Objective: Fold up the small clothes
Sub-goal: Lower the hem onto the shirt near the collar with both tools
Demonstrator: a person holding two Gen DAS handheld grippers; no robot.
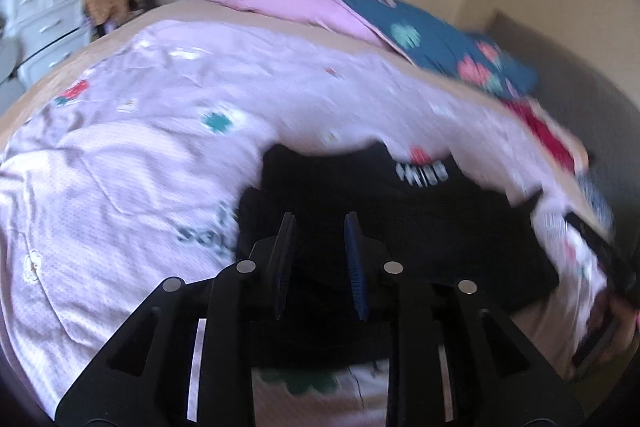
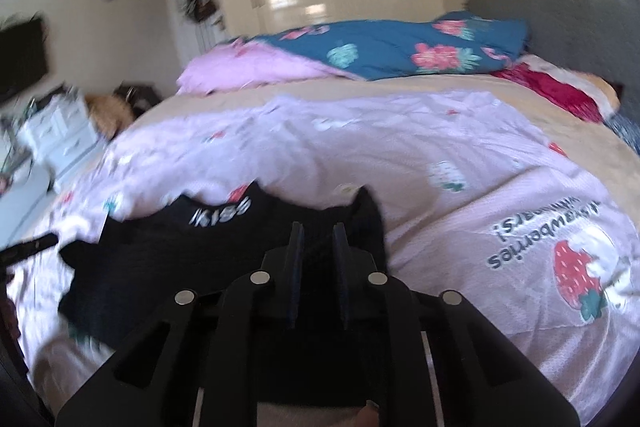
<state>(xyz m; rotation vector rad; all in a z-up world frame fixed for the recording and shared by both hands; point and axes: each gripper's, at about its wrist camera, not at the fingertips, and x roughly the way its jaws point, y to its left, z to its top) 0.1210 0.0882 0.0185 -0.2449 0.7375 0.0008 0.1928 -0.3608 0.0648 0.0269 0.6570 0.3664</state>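
Note:
A small black garment (image 1: 420, 223) with white lettering lies on the pink strawberry-print sheet (image 1: 120, 167). It also shows in the right wrist view (image 2: 168, 259). My left gripper (image 1: 320, 223) hovers over the garment's near left part; a gap shows between its fingers and nothing is held. My right gripper (image 2: 318, 233) sits over the garment's right edge; its fingers stand slightly apart with black fabric seen between them. Whether they pinch the fabric is unclear. Both views are blurred.
The sheet covers a beige bed (image 2: 400, 83). A blue floral duvet (image 2: 400, 43) and a red pillow (image 2: 552, 87) lie at the head, by a grey headboard (image 2: 560, 19). A white drawer unit (image 2: 60, 131) stands left of the bed. The other gripper (image 1: 600, 255) shows at the right edge.

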